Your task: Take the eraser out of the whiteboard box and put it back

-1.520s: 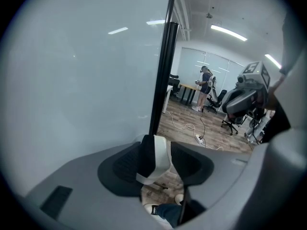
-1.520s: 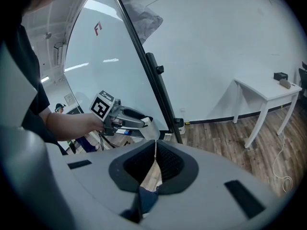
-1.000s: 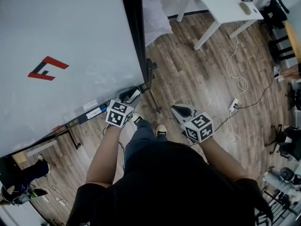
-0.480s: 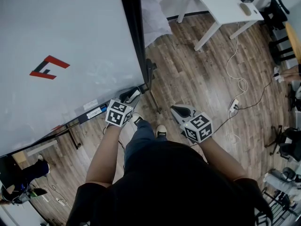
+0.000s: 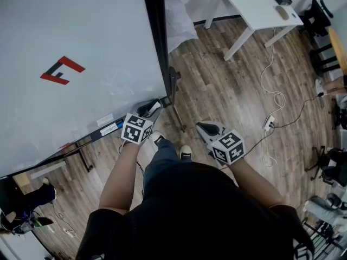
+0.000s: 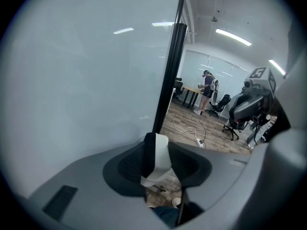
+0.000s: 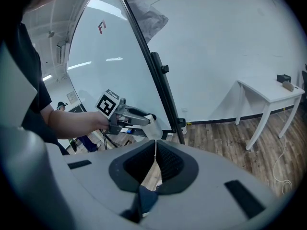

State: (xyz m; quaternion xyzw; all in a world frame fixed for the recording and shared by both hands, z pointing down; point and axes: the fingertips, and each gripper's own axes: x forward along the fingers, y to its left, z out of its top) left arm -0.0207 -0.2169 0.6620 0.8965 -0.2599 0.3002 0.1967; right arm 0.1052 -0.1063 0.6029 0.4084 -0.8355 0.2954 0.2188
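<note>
The person stands facing the large white whiteboard [image 5: 81,42] in its black frame, and that stance explains how both tools are held. The left gripper [image 5: 152,109] slants down at the whiteboard's lower right corner, where the box presumably sits. The box is mostly hidden beneath the tool and cannot be made out. The slant likely lets the jaws come at the box from above and in front.

The left gripper's jaws have just been closing. They stand wide, with the small block-shaped eraser [image 6: 161,155], a white body with a black felt face, upright between them. The felt face lies against one pad and the white side against the other, so the grip looks made. The eraser sits at the jaw tips, just in front of the whiteboard's bottom edge. Whether it rests in the box or hangs clear of it cannot be told.

The right gripper [image 7: 155,150] hangs well to the right of the whiteboard, over the brown wood-plank floor [image 5: 233,85]. Its jaws are together and empty, and it is apparently parked out of the way.
</note>
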